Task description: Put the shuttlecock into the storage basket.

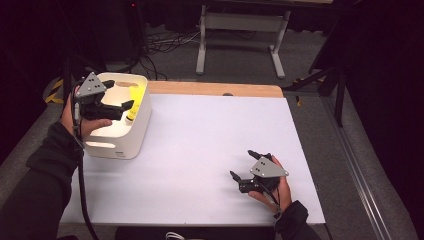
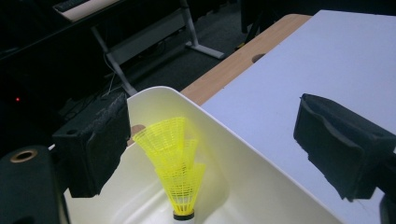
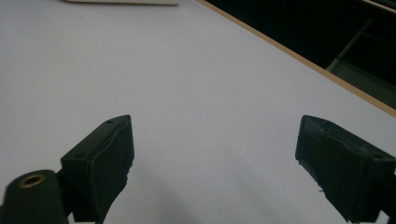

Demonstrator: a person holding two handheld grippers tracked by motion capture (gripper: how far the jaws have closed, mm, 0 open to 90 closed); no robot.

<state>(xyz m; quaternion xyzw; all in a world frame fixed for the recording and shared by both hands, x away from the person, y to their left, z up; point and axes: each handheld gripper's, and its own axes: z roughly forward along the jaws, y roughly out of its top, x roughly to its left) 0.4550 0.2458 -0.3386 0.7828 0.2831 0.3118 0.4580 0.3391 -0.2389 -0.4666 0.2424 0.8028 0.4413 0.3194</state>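
Observation:
A stack of yellow shuttlecocks [image 2: 176,170] stands inside a white bin [image 1: 142,116], against its far right wall; in the high view the shuttlecocks [image 1: 135,102] show as a yellow streak. My left gripper [image 1: 120,97] hovers over the bin's opening, open, with nothing between its jaws [image 2: 212,149]. My right gripper [image 1: 243,165] rests low over the white table top [image 1: 210,135] at the near right, open and empty [image 3: 215,163].
The bin's rim [image 2: 224,126] curves between the left jaws. A wooden strip [image 1: 215,89] edges the table's far side. Beyond it stand a grey table frame [image 1: 240,35] and floor cables [image 1: 160,45]. Dark surroundings close in on both sides.

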